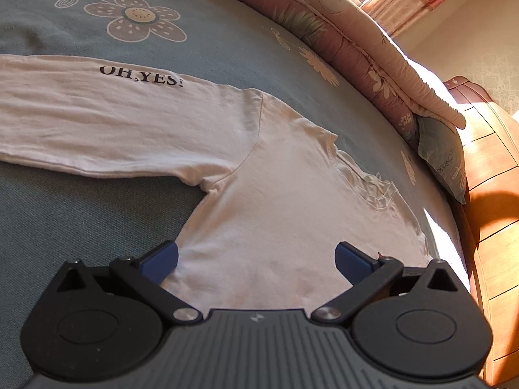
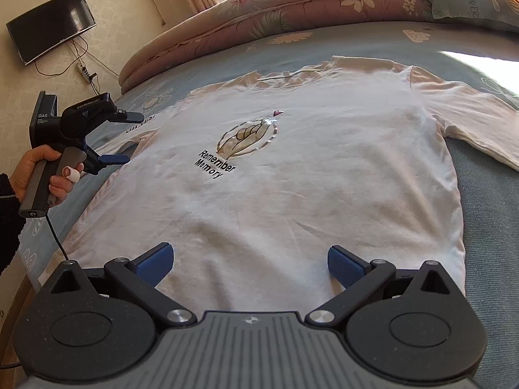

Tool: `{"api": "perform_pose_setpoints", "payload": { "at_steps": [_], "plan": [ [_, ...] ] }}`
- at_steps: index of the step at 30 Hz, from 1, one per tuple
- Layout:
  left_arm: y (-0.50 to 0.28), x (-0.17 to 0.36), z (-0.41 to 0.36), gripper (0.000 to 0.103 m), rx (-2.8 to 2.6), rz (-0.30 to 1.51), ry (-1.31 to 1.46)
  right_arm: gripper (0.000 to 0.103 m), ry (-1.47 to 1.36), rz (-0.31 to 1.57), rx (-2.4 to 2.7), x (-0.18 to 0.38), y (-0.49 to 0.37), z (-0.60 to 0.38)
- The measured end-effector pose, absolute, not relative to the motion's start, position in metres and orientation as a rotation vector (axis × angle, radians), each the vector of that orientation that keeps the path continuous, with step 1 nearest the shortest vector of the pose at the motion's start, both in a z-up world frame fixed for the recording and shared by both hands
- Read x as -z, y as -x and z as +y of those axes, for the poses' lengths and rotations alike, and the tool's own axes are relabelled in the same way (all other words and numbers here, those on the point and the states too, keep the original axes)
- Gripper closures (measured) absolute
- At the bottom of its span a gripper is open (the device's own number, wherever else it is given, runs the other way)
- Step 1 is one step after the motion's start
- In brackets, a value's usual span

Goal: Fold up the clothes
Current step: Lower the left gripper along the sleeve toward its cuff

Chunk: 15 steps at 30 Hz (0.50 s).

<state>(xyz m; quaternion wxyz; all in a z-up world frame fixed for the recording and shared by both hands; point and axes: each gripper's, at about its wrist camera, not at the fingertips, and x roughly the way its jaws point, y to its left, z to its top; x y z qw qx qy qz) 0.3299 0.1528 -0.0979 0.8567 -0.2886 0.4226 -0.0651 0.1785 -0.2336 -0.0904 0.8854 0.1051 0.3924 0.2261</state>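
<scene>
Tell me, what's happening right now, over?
Left gripper open, right gripper open, both empty. White long-sleeved cotton shirt flat, unfolded on blue-grey flowered bedsheet. Nothing in the way.

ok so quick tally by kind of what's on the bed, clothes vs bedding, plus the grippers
Clothes: 1, white long-sleeve shirt
Bedding: 3, blue floral sheet, folded pink quilt, blue pillow
Grippers: 2, left gripper, right gripper, both open
Total: 6

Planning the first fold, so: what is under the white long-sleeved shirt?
The white shirt lies flat on the blue-grey flowered bedsheet, which shows all round it. Whatever the sheet's print carries beneath the shirt is covered. Both grippers hang open above it.
</scene>
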Motion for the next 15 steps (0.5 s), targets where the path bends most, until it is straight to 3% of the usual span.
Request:
{"api": "perform_pose_setpoints", "payload": {
  "at_steps": [7,15],
  "plan": [
    [-0.287,0.079,0.149,0.001,0.178,0.892,0.593,0.0,-0.211,0.812,-0.462,0.091,-0.177,-0.232],
    [-0.252,0.1,0.152,0.001,0.135,0.943,0.62,0.0,-0.177,0.803,-0.454,0.095,-0.176,-0.228]
  ]
}}
